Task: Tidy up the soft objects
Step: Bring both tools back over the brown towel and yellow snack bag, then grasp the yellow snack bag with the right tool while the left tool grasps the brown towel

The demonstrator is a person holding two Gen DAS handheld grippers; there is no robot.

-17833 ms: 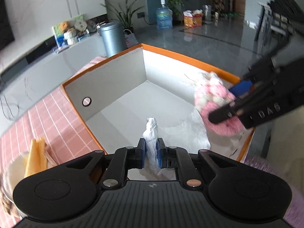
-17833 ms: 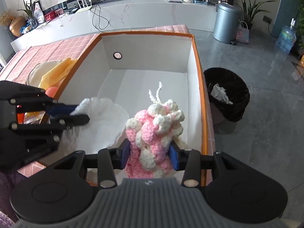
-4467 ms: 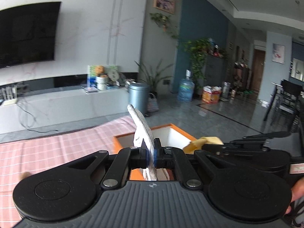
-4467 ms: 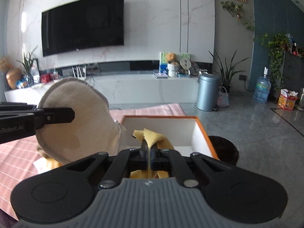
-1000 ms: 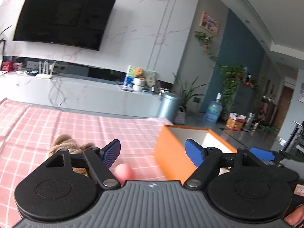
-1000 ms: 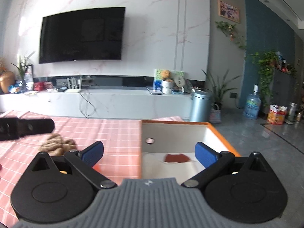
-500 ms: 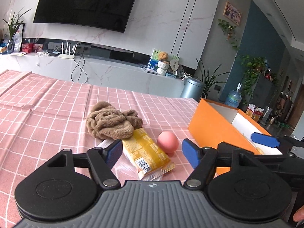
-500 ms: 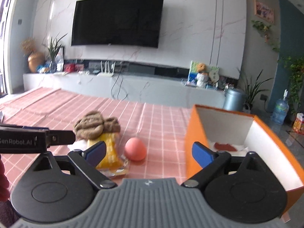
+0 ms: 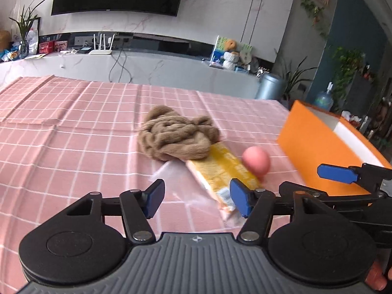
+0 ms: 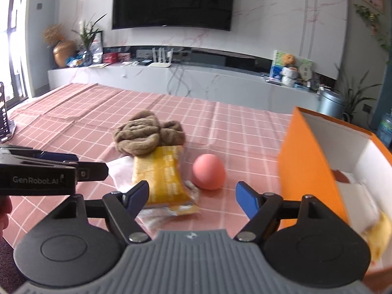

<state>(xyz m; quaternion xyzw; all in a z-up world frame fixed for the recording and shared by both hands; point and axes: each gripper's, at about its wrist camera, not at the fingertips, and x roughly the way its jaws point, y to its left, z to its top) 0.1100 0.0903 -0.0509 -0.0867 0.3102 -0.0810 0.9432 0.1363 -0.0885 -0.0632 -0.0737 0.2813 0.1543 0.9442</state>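
The left gripper (image 9: 194, 199) hangs low over the table with its blue-padded jaws apart and closing, pressing on nothing; the near end of the yellow snack packet in clear crinkled wrapping (image 9: 218, 169) lies just ahead between the two pads, closer to the right one. The right gripper (image 10: 192, 196) is likewise apart and closing with empty jaws, and through its gap show the same packet's near end at the left and the smooth pink egg-shaped ball (image 10: 208, 171) a little farther out. The packet lies flat on the pink checked tablecloth (image 9: 73, 132), its far end tucked under the crumpled brown fuzzy cloth (image 9: 177, 133), which rests in a loose heap touching the packet. The ball sits just right of the packet, near it; whether they touch cannot be told. Farther right stands the orange box with white inner walls (image 10: 308, 156), open at the top, its near corner close to the ball but apart from it; a reddish-brown piece and pale and yellow soft things lie inside on its floor. In the right wrist view the left gripper reaches in from the left edge, and a bit of the person's hand (image 10: 5, 214) shows below it. Beyond the table runs a long marble console (image 10: 196, 78) under a dark wall-mounted television (image 10: 172, 1).
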